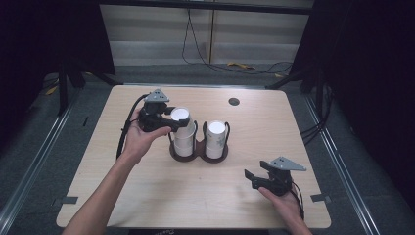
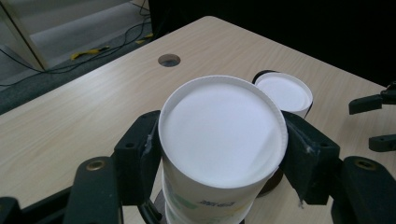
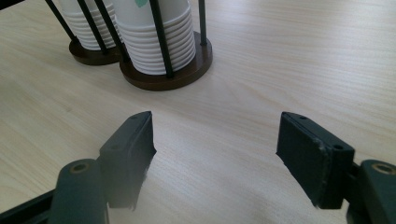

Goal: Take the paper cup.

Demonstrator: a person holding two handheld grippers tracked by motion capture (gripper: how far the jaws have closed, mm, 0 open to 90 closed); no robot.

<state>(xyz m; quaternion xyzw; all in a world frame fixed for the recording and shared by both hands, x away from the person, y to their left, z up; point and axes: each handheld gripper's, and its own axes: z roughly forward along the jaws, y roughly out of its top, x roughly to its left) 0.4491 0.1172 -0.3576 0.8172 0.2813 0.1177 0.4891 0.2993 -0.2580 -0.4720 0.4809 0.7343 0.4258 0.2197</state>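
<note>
The left claw (image 1: 169,120) is gripping the top paper cup (image 2: 223,135) of the left stack in the holder (image 1: 198,152) on the tabletop (image 1: 161,196), while the right claw (image 3: 215,154) is waiting open, so a hard squeeze is risking crushing the cup or lifting several nested cups together.

- Left gripper (image 1: 172,116): black body, grey three-cornered plate on top, black cable trailing from its rear.
- Right gripper (image 1: 250,177): same black build, grey plate, thin dark cable beside the wrist.
- Jaws: black, blocky pads with brass-coloured screw holes behind them.
- Forearms bare, no sleeves visible.
</note>
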